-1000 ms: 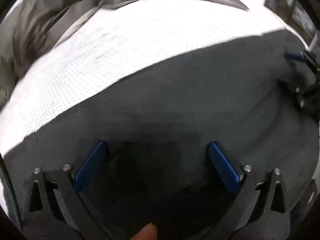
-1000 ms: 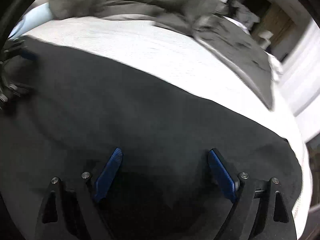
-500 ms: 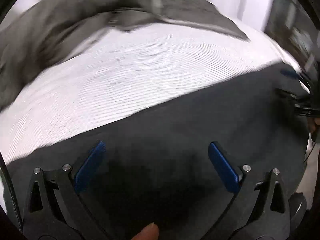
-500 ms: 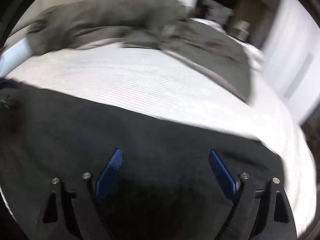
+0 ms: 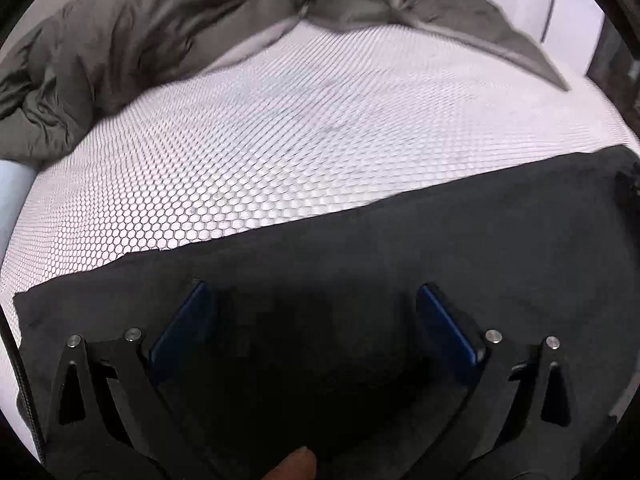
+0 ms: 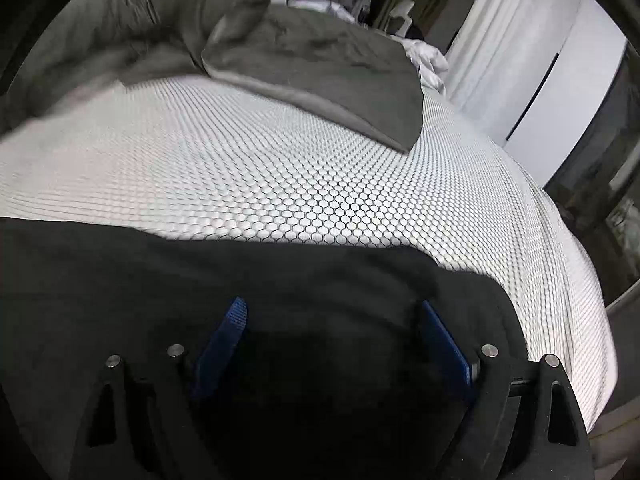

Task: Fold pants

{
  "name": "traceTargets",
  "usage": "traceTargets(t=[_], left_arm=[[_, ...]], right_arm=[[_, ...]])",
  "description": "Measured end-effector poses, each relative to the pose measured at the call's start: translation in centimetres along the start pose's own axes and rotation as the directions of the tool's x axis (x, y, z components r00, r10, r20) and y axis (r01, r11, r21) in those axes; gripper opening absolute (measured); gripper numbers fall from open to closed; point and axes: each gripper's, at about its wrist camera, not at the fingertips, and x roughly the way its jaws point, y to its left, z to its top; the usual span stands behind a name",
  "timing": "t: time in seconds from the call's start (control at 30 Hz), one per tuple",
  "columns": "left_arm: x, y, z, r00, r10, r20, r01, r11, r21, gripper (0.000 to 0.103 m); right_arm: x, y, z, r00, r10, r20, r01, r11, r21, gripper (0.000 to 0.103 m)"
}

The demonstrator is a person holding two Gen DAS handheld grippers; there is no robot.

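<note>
Both the left gripper (image 5: pixel 312 304) and right gripper (image 6: pixel 332 320) are hovering, jaws spread, over black pants (image 5: pixel 440 240) lying on the bed's (image 5: pixel 320 120) near edge.

Left claw (image 5: pixel 312 320): two black skeletal fingers (image 5: pixel 100 380) with triangular cut-outs, silver round screw heads (image 5: pixel 132 335) near the tips, and flat blue pads (image 5: pixel 182 326) on the inner faces. A black cable (image 5: pixel 24 380) runs beside its left finger. Right claw (image 6: pixel 332 340) is built the same.

The left gripper (image 5: pixel 310 300) fills the lower frame of its view, jaws spread wide, nothing between the blue pads; a fingertip (image 5: pixel 294 465) shows at the bottom edge. The right gripper (image 6: pixel 332 316) likewise stands wide apart, angled downward.
</note>
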Motion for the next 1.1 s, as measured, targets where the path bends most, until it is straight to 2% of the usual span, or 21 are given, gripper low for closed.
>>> traceTargets(t=[0.07,0.13,0.17,0.23,0.3,0.33,0.37,0.4,0.47,0.5,0.57,0.6,0.63,0.67,0.73,0.8,0.87,0.93,1.0,1.07,1.1], left_arm=[[-2.2,-3.2,-0.8,0.995,-0.083,0.049,0.081,0.996,0.033,0.102],[-3.4,-6.6,-2.3,0.985,-0.161,0.065,0.154,0.982,0.107,0.102],[-3.8,-9.6,-3.1,0.974,-0.214,0.068,0.201,0.966,0.163,0.102],[-3.3,-13.4,-3.8,0.963,-0.266,0.047,0.248,0.940,0.234,0.102],[-2.3,-16.6,-5.7,0.968,-0.250,-0.017,0.244,0.925,0.293,0.102],[-1.9,-17.2,-6.7,0.975,-0.220,-0.029,0.218,0.927,0.306,0.102],[-1.9,-17.3,-7.4,0.976,-0.215,-0.024,0.212,0.930,0.300,0.103],[-1.7,-16.4,-7.7,0.972,-0.234,-0.023,0.231,0.934,0.272,0.103],[-1.5,-14.1,-7.7,0.969,-0.246,-0.030,0.247,0.951,0.187,0.103],[-1.5,-13.3,-7.9,0.972,-0.233,-0.031,0.235,0.959,0.156,0.103],[-1.6,-11.3,-7.6,0.978,-0.205,-0.031,0.207,0.973,0.101,0.103],[-1.7,-10.9,-7.4,0.981,-0.189,-0.028,0.191,0.978,0.082,0.102],[-2.0,-10.7,-7.4,0.986,-0.167,-0.024,0.169,0.983,0.066,0.102],[-2.8,-10.9,-7.6,0.989,-0.150,-0.012,0.151,0.987,0.054,0.102],[-3.8,-11.7,-7.2,0.985,-0.170,0.017,0.168,0.984,0.053,0.102],[-4.1,-14.3,-6.0,0.977,-0.210,0.040,0.206,0.975,0.087,0.102],[-4.8,-17.3,-5.7,0.969,-0.243,0.048,0.235,0.962,0.141,0.102],[-5.3,-21.5,-6.1,0.955,-0.292,0.041,0.277,0.936,0.218,0.102],[-5.0,-25.4,-6.3,0.953,-0.303,0.020,0.284,0.913,0.294,0.102],[-3.6,-27.7,-6.9,0.963,-0.271,-0.012,0.260,0.910,0.325,0.102],[-2.9,-28.4,-7.2,0.967,-0.255,-0.027,0.250,0.914,0.319,0.102]], right_arm=[[-3.3,1.2,-1.4,0.993,0.107,0.048,-0.105,0.994,-0.036,0.090],[-5.7,4.6,-3.0,0.968,0.242,0.058,-0.235,0.965,-0.117,0.090],[-6.6,6.1,-4.1,0.958,0.283,0.047,-0.272,0.948,-0.162,0.090],[-7.7,9.6,-6.1,0.944,0.328,0.028,-0.311,0.917,-0.251,0.090],[-7.3,10.4,-8.1,0.953,0.303,0.003,-0.287,0.908,-0.306,0.090],[-7.3,9.4,-9.0,0.957,0.290,0.013,-0.273,0.914,-0.300,0.090],[-6.9,7.9,-9.3,0.959,0.284,0.026,-0.266,0.923,-0.277,0.090],[-6.3,6.1,-9.5,0.969,0.245,0.030,-0.231,0.943,-0.241,0.090],[-5.6,1.0,-11.3,0.995,0.083,0.047,-0.075,0.985,-0.154,0.090],[-5.5,-1.4,-12.0,0.998,0.004,0.058,0.003,0.994,-0.114,0.090],[-5.4,-6.2,-13.1,0.982,-0.170,0.084,0.173,0.985,-0.020,0.092],[-5.5,-8.0,-13.4,0.985,-0.152,0.077,0.149,0.988,0.037,0.092],[-6.1,-10.2,-13.9,0.997,-0.041,0.067,0.032,0.991,0.133,0.092],[-6.5,-11.3,-14.2,0.998,0.001,0.068,-0.013,0.982,0.188,0.092],[-7.1,-13.8,-14.9,0.991,0.094,0.091,-0.116,0.953,0.278,0.092],[-8.6,-15.4,-16.6,0.965,0.221,0.139,-0.258,0.893,0.369,0.092],[-9.2,-17.0,-19.2,0.910,0.371,0.188,-0.413,0.761,0.500,0.092],[-8.0,-17.2,-19.6,0.866,0.463,0.191,-0.480,0.660,0.578,0.092],[-8.2,-17.0,-20.0,0.833,0.499,0.237,-0.534,0.614,0.582,0.092],[-7.5,-17.3,-20.0,0.826,0.490,0.277,-0.548,0.589,0.594,0.092],[-7.1,-17.5,-20.2,0.819,0.492,0.294,-0.558,0.562,0.610,0.092]])
